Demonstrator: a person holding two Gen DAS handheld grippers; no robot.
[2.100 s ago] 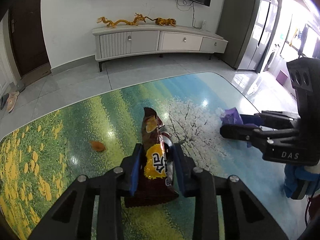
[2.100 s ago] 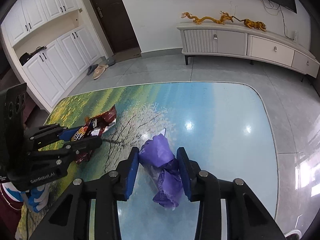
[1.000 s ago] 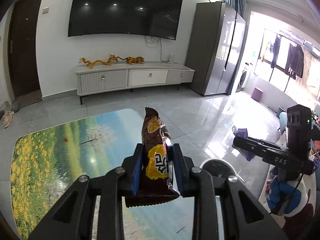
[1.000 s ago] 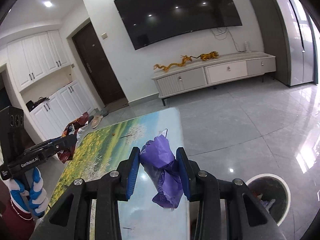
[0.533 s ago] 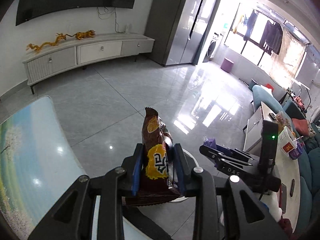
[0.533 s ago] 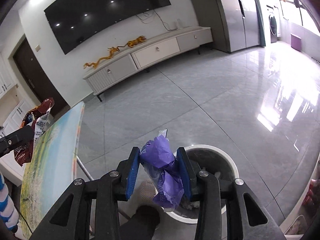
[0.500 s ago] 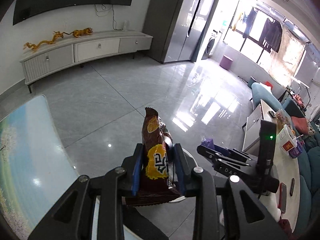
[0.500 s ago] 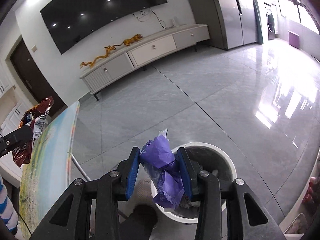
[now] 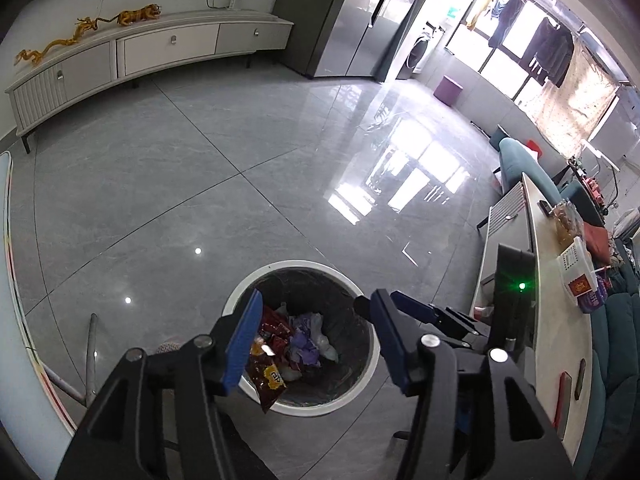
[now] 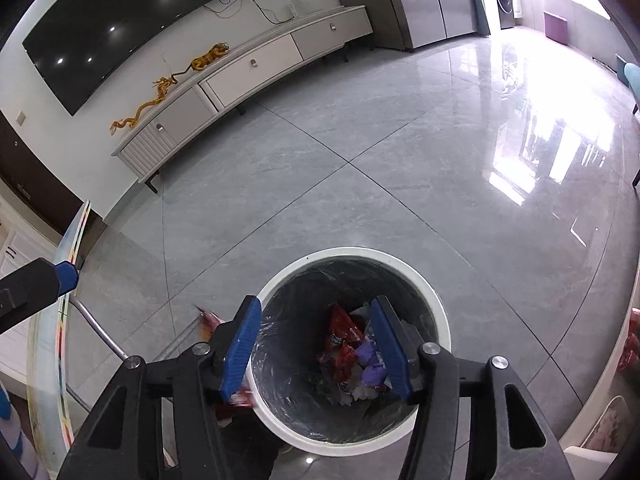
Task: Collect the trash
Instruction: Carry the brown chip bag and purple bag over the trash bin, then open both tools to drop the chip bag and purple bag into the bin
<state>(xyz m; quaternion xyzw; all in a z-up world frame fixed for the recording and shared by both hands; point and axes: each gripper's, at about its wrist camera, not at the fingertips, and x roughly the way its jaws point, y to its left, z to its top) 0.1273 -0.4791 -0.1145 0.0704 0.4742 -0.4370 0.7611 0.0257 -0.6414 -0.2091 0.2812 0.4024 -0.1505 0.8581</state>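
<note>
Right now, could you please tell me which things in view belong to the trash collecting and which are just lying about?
Part of the job:
- trash bin
- brown snack wrapper, dropping at the bin's rim
- purple wrapper, in the bin
- left gripper, open
- right gripper, open

Just lying about:
- TV cabinet
- golden dragon ornament
- purple stool

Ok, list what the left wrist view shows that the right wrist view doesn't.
Only the left wrist view shows the sofa and the hung laundry. Only the right wrist view shows the wall TV's screen. Both share the white bin with purple trash inside, the TV cabinet, and open fingers above the bin: the left hand-held gripper in one, the right hand-held gripper in the other.
</note>
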